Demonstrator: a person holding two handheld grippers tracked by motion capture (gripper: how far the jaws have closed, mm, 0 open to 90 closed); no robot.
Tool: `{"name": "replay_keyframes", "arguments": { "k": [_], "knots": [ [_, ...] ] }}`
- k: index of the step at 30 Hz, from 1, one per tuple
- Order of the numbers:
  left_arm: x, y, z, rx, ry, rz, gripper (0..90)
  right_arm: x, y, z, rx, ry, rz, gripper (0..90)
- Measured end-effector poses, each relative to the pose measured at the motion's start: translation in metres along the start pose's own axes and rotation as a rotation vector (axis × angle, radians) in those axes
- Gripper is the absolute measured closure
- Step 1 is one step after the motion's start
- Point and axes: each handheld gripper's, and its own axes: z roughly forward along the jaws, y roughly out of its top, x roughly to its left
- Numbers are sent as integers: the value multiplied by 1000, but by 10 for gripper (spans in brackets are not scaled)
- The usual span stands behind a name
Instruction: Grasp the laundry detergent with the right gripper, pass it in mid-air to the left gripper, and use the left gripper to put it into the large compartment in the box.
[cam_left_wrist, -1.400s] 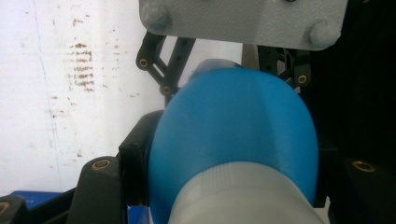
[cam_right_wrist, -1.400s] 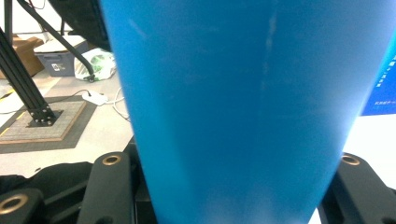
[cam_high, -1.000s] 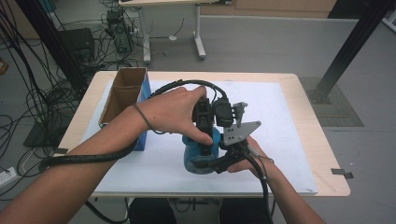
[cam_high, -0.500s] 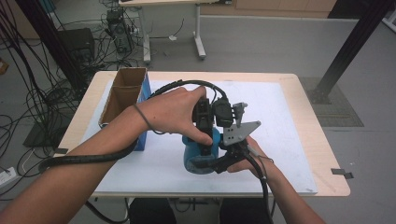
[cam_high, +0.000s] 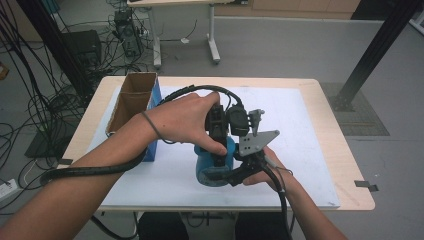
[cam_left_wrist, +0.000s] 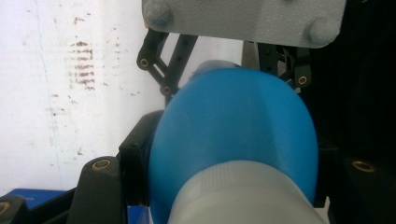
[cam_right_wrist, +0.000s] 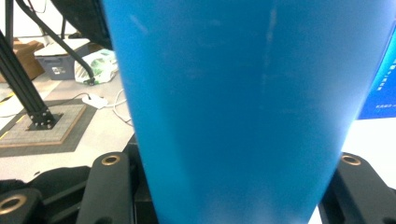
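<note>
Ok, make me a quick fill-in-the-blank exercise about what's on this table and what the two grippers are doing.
1. Both grippers are clamped on a bottle whose colour is ____.
2. The left gripper holds the bottle near its grey ____.
3. At the table's left edge stands an open cardboard ____.
4. The bottle is held above a mat whose colour is ____.

Missing words: blue; cap; box; white
</note>
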Motion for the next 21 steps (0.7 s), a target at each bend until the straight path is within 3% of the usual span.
{"name": "replay_keyframes", "arguments": {
  "k": [10, 21],
  "knots": [
    [0, -1, 0, 1, 13, -11, 378, 1, -5, -7, -42, -28, 24, 344],
    [0, -3, -4, -3, 22, -19, 378, 10, -15, -8, -69, -96, 70, 120]
  ]
}}
